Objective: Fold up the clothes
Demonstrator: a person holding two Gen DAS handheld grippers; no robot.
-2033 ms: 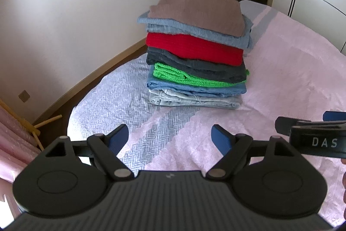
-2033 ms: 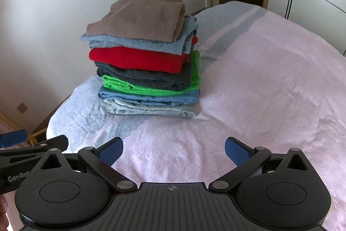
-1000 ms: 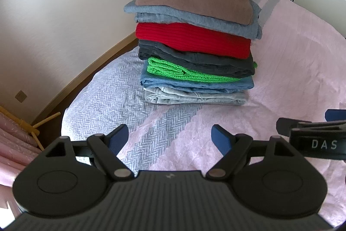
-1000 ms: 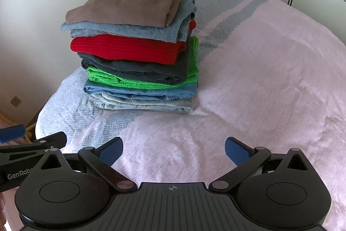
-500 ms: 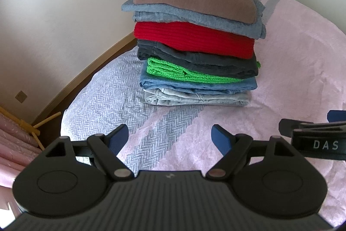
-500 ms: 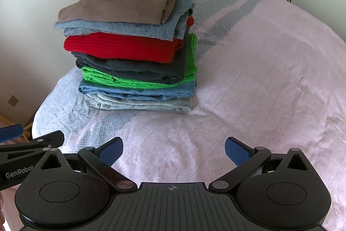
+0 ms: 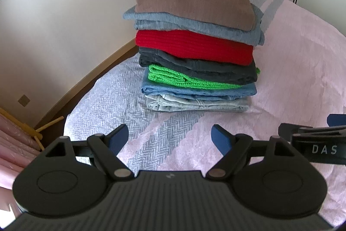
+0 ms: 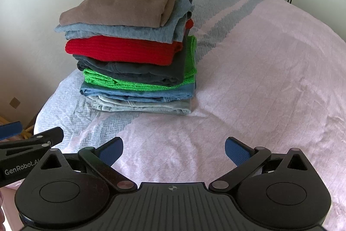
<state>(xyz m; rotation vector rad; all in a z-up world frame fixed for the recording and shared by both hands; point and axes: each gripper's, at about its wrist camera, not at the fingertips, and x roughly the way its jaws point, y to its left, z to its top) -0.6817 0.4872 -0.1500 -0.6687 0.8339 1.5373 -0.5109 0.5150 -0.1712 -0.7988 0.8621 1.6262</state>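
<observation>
Plainly, the pink bedspread [image 8: 270, 70] carries one stack of folded clothes [image 8: 134, 53] at its far left, seven garments from a brown top layer [image 8: 127, 3] down to pale jeans [image 8: 142, 106]. Both the left gripper [image 7: 169, 138] and right gripper [image 8: 174, 148] hover near, spread wide, empty. A careless nudge could topple the tall, overhanging pile.

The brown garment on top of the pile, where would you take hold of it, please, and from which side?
Probably the brown garment by its near edge, from the front: that edge overhangs the blue one below. Both the left gripper and the right gripper are open.
</observation>
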